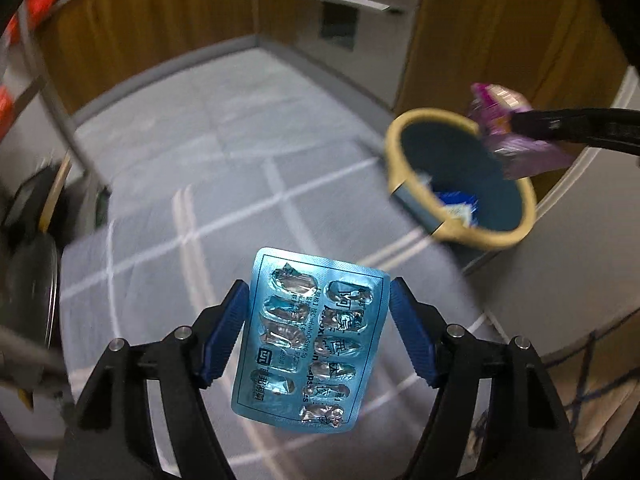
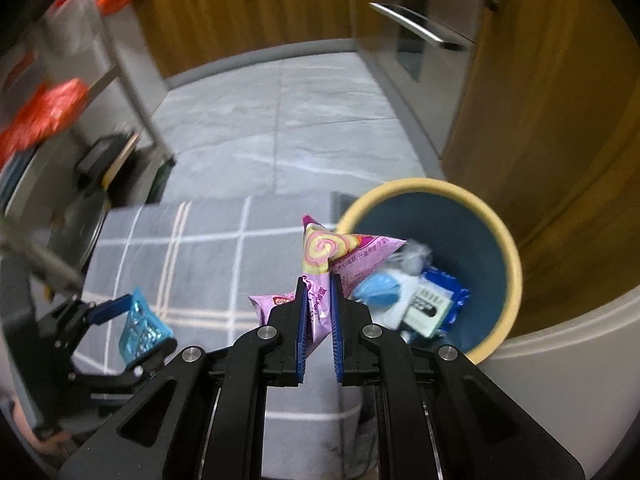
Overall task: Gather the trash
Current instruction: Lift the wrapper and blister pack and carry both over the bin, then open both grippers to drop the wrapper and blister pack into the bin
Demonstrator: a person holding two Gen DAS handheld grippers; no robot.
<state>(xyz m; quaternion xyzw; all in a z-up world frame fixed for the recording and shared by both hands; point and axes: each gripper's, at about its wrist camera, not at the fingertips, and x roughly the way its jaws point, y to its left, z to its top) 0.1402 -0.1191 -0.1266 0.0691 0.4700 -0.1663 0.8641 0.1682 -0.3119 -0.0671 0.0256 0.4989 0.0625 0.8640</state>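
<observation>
Grey checked rug [image 1: 168, 240] (tiled floor [image 2: 304, 120] beyond), left claw [image 1: 318, 312] clamping blister pack [image 1: 310, 344], right claw [image 2: 319, 296] pinching pink wrapper [image 2: 320, 256]

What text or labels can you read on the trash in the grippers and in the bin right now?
Blue blister pack in the left gripper: Chinese characters plus fragments "aps" and "50"; no full word readable.
Pink snack wrapper in the right gripper: a line of Chinese print, too blurred to read.
Blue-and-white packet in the bin: dark label, text too blurred.
</observation>
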